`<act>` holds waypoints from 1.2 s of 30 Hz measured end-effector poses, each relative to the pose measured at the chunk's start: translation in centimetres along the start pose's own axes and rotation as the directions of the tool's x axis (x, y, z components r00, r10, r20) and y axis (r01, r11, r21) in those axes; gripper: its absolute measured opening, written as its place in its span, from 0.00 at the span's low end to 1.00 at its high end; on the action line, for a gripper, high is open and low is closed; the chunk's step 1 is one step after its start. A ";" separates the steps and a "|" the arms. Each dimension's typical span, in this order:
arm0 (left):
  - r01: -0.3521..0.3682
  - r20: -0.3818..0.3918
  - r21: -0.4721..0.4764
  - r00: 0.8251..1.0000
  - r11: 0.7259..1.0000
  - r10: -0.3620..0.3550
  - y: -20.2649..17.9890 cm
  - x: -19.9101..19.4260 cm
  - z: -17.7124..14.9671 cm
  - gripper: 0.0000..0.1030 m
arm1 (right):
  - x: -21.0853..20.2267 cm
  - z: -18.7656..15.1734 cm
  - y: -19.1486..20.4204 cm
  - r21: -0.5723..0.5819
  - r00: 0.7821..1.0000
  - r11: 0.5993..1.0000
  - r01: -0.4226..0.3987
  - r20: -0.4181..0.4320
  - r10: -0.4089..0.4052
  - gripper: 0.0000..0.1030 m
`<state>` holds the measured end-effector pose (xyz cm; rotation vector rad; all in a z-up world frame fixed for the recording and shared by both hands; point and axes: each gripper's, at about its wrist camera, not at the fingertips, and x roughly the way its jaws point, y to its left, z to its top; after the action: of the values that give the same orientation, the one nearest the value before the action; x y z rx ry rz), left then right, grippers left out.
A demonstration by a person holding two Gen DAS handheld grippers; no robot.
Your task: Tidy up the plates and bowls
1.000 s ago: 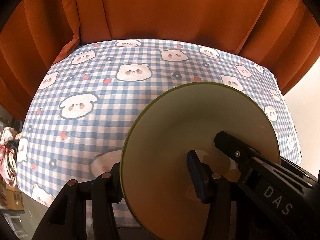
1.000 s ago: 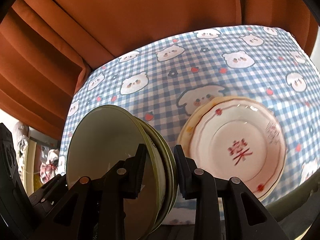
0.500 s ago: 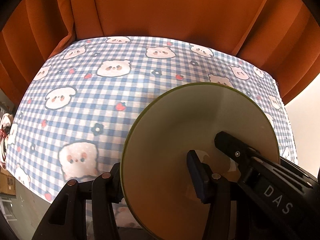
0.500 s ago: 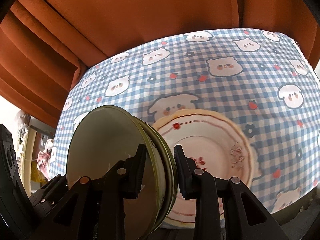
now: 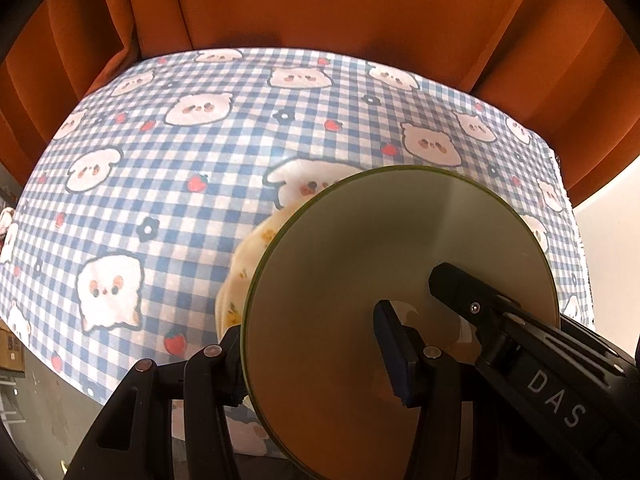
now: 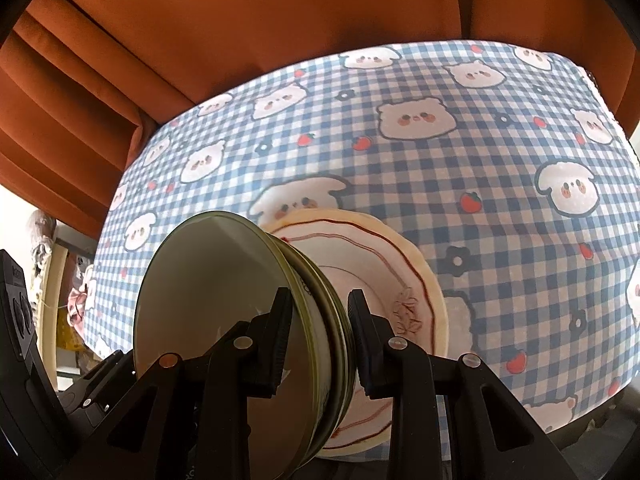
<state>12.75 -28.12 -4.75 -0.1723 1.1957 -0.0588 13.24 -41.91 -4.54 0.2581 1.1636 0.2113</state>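
Two glossy round olive bowls [image 6: 224, 312], nested, above scalloped cream plate [image 6: 404, 280].

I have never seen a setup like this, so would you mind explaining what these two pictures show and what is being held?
No robot here: a person holds a two-finger tool in each hand, and each carries a fisheye camera looking along its fingers. One picture comes from the left tongs, the other from the right tongs. Both tongs are shut on the rim of the same stack of olive-green round bowls, held on edge above the table; in the left view its pale inside fills the frame. Below lies a blue-and-white checked tablecloth with cartoon bears, and on it a cream scalloped plate with red line trim. An orange curtain hangs behind.
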 end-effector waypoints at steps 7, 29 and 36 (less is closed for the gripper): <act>-0.011 -0.028 0.000 1.000 1.000 0.011 -0.1 1.1 0.3 0.51 | 1.4 0.1 -0.7 0.009 0.999 1.000 0.009 -0.043 -0.008 0.31; -0.097 -0.008 0.073 0.995 0.993 0.097 -1.4 1.2 -0.4 0.51 | 1.5 -0.3 -1.6 0.005 1.000 1.000 -0.009 -0.025 0.009 0.31; -0.104 0.005 0.061 0.995 0.993 0.104 -1.2 0.4 -1.0 0.54 | 0.8 -1.1 -1.8 0.006 1.000 1.000 -0.027 -0.009 0.027 0.32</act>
<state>12.00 -29.45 -5.31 -0.0560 1.1982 -0.0045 12.61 -43.31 -6.19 0.2789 1.1704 0.2329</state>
